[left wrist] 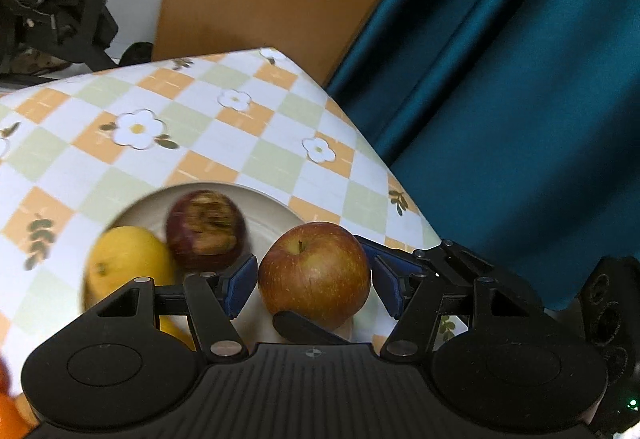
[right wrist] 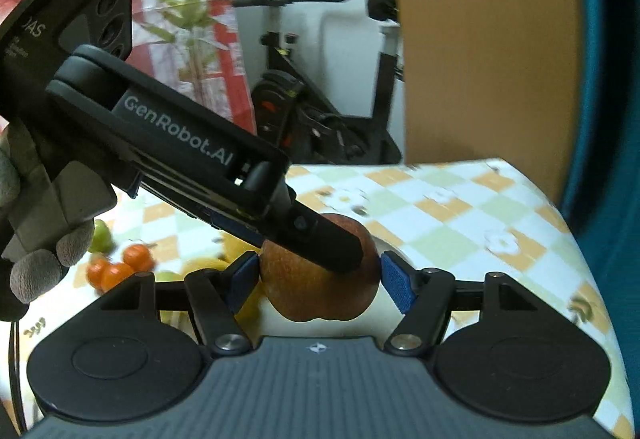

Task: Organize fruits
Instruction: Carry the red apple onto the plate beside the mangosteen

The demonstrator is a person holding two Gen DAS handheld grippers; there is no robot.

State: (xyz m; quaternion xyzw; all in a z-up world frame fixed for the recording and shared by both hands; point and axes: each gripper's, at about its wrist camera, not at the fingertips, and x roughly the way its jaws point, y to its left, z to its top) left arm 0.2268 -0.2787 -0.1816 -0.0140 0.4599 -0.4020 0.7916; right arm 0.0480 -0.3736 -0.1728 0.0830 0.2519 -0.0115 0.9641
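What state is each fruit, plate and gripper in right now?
apple: held by both grippers
left gripper: shut on apple
right gripper: shut on apple
plate: upright, holding two fruits
yellow fruit: lying on plate
dark fruit: wrinkled, lying on plate
small oranges: loose on tablecloth

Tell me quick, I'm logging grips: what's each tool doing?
Left tool: closed on the apple.
Right tool: closed on the same apple.
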